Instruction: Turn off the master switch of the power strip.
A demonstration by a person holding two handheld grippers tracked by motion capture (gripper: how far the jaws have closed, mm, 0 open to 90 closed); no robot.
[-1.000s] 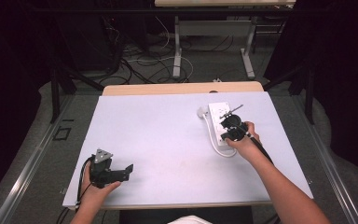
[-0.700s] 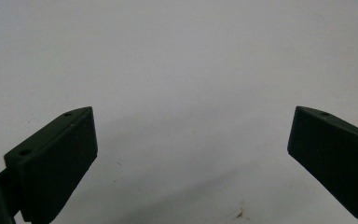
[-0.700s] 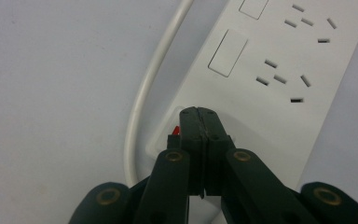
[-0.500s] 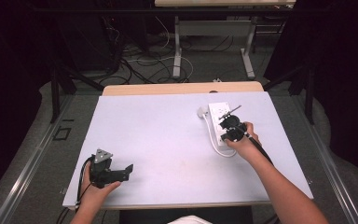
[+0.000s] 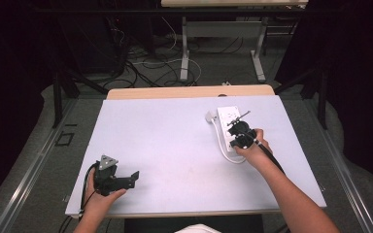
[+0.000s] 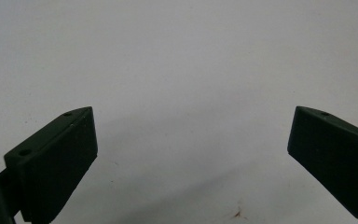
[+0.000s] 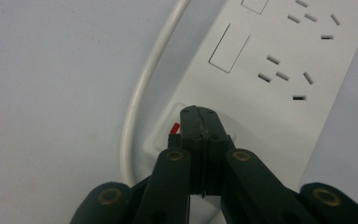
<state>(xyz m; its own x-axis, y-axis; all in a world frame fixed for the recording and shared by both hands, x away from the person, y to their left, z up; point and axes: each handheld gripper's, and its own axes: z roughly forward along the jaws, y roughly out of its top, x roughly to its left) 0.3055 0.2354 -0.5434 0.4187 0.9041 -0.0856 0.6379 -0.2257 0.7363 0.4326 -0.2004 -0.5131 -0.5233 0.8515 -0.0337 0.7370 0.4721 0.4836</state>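
**Right gripper edges nearer on the power strip switch**

Since a second ago the right gripper (image 7: 200, 116) has slid slightly toward the near end of the white power strip (image 7: 261, 88); the left has stayed put. Its jaws are pressed together, tips resting on the red switch (image 7: 174, 127) in its recess, gripping nothing. The strip lies on the right half of the table (image 5: 175, 141), its white cord (image 7: 144, 84) curving beside it. Near the front left edge, the left gripper (image 6: 191, 149) gapes wide and empty over bare tabletop

White table (image 5: 175, 131) carries 1 white power strip (image 5: 227, 127), cord (image 5: 223, 153) attached.
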